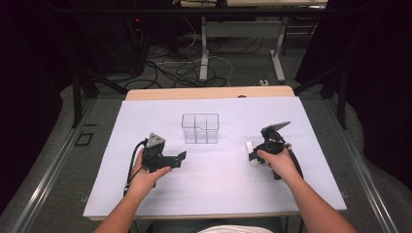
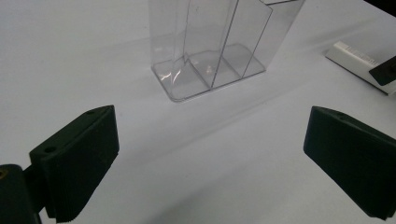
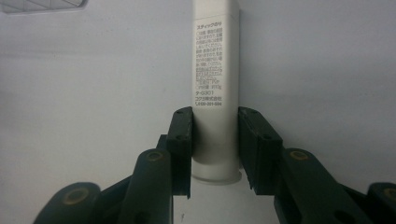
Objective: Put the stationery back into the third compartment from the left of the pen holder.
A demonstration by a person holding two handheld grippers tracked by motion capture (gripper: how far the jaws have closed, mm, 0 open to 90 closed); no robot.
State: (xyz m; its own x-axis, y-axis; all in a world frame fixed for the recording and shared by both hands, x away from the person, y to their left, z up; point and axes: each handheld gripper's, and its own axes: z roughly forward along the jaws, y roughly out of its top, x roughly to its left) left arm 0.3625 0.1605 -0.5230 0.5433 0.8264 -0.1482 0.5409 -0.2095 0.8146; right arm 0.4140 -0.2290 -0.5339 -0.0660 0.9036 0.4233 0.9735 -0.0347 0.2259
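White paper covers your table; your right gripper clamps the glue stick for lifting, left gripper gapes empty before the clear organizer.

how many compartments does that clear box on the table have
3 in the clear box: two narrow ones side by side at the right, one wider one at the left, best seen in the left gripper view. All look empty.
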